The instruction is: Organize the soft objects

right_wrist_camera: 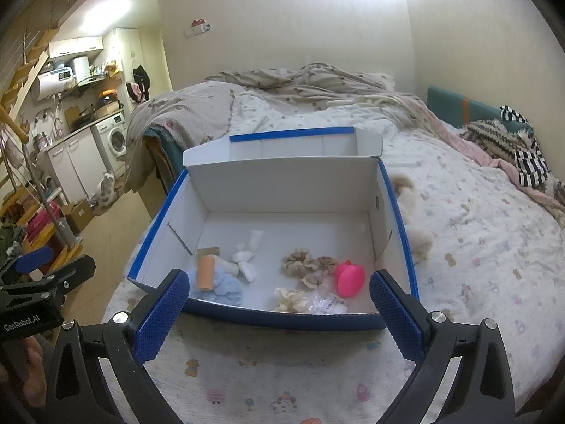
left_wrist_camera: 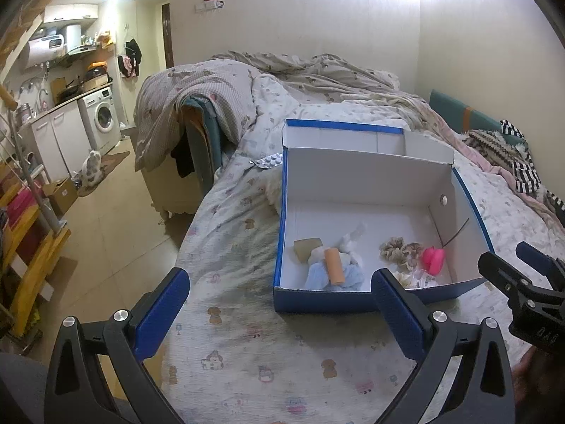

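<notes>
A blue cardboard box [left_wrist_camera: 353,300] [right_wrist_camera: 282,319] with a white inside and its lid folded back sits on the bed. In it lie an orange sponge roll [left_wrist_camera: 334,265] [right_wrist_camera: 206,272], a light blue cloth [left_wrist_camera: 348,277] [right_wrist_camera: 226,288], white cotton pieces [right_wrist_camera: 243,258], beige scrunchies [left_wrist_camera: 400,251] [right_wrist_camera: 305,263], a pink soft piece [left_wrist_camera: 433,257] [right_wrist_camera: 349,278] and a cream scrunchie [right_wrist_camera: 291,298]. My left gripper [left_wrist_camera: 280,312] is open and empty, just in front of the box. My right gripper [right_wrist_camera: 279,314] is open and empty at the box's near wall.
A fluffy beige plush [right_wrist_camera: 415,219] lies on the bed right of the box. A blister pack of pills [left_wrist_camera: 270,159] lies behind the box's left side. Rumpled quilts [left_wrist_camera: 282,81] and striped clothes [right_wrist_camera: 522,155] cover the far bed. The bed's left edge drops to the floor [left_wrist_camera: 116,219].
</notes>
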A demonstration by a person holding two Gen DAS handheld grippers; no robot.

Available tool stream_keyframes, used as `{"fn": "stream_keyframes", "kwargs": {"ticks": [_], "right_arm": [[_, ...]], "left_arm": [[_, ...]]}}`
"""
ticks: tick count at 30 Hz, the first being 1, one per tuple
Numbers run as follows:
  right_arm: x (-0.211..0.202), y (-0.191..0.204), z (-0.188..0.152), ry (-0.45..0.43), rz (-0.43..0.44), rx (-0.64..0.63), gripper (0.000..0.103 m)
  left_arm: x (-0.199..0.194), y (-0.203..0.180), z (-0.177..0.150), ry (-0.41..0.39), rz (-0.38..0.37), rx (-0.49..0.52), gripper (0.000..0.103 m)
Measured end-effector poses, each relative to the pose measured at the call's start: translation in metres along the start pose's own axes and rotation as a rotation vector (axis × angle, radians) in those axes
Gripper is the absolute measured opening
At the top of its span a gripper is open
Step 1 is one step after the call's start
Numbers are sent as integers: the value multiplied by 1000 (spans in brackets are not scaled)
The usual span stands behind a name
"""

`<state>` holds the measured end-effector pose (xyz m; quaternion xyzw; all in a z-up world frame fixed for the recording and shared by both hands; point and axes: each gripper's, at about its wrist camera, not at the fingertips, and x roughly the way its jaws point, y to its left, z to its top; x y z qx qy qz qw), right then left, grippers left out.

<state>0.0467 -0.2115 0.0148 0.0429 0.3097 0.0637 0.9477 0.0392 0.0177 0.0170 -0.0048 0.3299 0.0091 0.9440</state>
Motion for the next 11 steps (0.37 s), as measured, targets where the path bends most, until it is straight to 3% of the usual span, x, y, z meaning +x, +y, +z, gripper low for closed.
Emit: {"fn": "stream_keyframes", "kwargs": {"ticks": [11], "right_arm": [[0, 0, 0, 0, 1, 0, 103]], "left_arm": [[1, 0, 0, 10, 6, 1, 103]]}}
